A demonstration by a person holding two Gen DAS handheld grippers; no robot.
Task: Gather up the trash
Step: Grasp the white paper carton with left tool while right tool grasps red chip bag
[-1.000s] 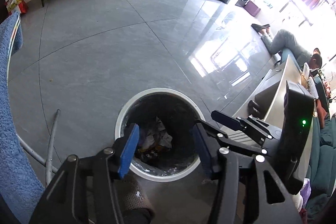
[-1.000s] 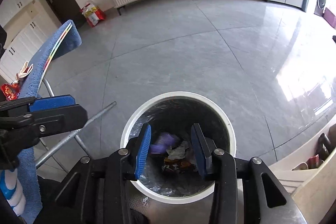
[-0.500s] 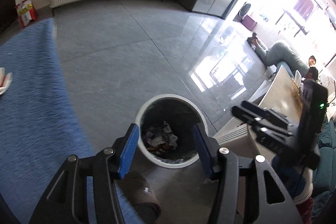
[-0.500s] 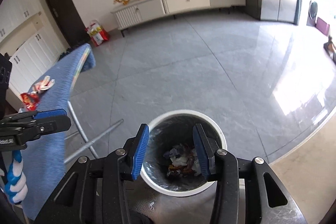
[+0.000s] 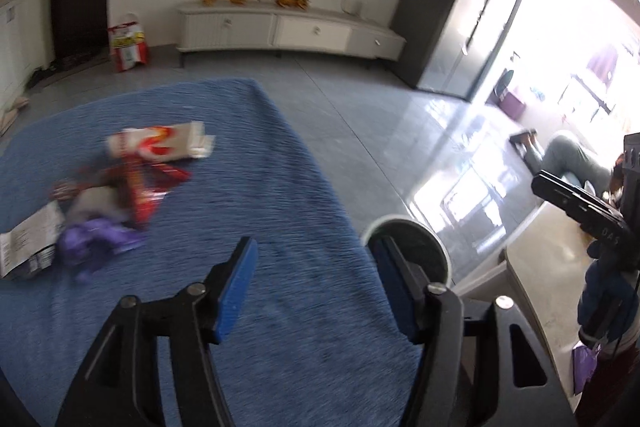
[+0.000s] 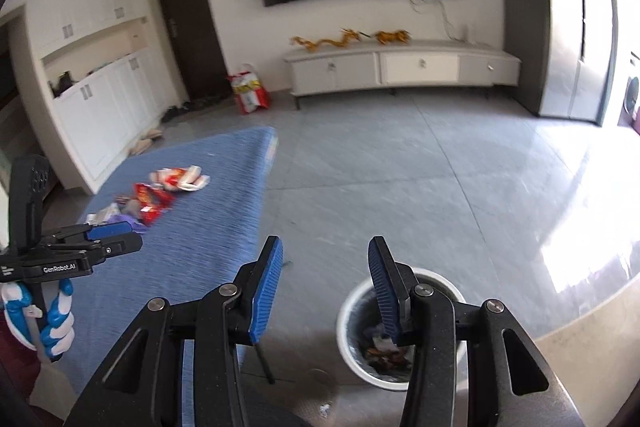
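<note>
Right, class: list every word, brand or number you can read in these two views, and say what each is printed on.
"GenRobot.AI": white print on the side of the left tongs, seen in the right wrist view.
"DAS": partial letters on the right tongs, seen in the left wrist view; the rest is unreadable.
Snack wrappers, grey printed packet and red bag: print too blurred to read.

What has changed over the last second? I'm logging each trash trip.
Both tools, left and right, rose from over the trash bin and swung left toward the blue-covered table, where wrappers wait. Nothing was taken or released; both stayed open and empty, and the bin didn't move.
</note>
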